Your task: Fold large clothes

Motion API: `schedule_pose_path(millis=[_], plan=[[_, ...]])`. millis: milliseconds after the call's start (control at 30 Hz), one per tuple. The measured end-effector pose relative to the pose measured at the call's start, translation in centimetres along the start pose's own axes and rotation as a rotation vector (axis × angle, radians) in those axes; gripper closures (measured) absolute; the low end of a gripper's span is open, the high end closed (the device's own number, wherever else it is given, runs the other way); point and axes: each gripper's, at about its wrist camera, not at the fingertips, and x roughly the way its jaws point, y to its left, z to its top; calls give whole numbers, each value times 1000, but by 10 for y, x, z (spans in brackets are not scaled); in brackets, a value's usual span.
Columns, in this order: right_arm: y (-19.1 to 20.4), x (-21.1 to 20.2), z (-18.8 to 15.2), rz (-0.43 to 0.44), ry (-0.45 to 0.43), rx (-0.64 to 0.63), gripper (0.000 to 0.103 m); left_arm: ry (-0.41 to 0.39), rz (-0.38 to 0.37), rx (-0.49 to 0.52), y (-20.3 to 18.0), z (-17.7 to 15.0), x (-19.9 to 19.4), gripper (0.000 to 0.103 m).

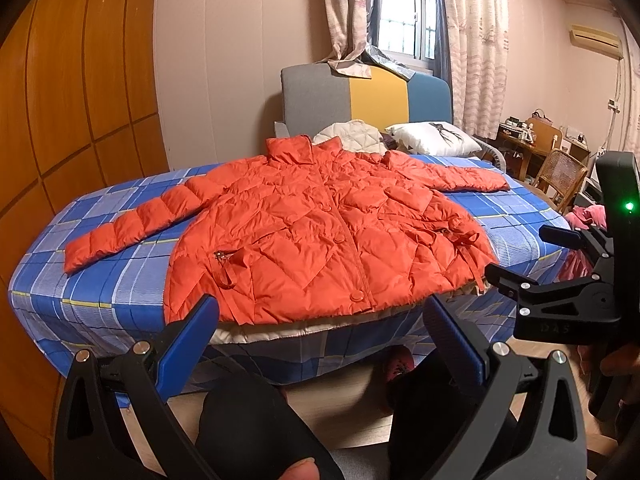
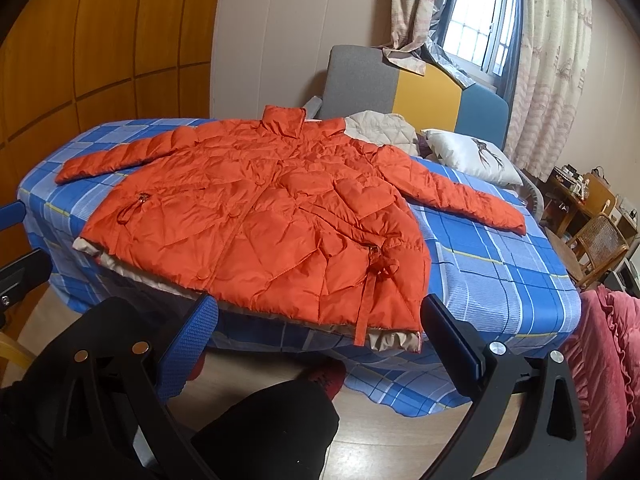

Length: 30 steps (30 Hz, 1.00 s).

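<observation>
jacket (image 1: 320,224) hem hides cream lining; left tool (image 1: 320,320) and right tool (image 2: 320,320) both spread, empty.

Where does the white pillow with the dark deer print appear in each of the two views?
Left wrist view: white pillow above centre, behind the orange jacket.
Right wrist view: same pillow upper right, beyond the jacket's sleeve.
Shared landmark: the grey, yellow and blue headboard.
</observation>
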Motion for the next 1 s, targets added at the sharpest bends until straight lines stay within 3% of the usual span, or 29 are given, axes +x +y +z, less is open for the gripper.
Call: schedule_pose_path(millis=[267, 433, 733, 1000], plan=[[-4, 9, -5, 3, 31, 8, 3, 42, -14, -25, 3, 0, 14, 2], [-14, 20, -10, 10, 72, 41, 3, 73, -71, -72, 11, 3, 27, 2], [-100, 45, -13, 83, 118, 411, 3, 118, -79, -123, 41, 24, 70, 2], [-161, 101, 11, 88, 144, 587, 3, 168, -40, -128, 66, 45, 128, 2]])
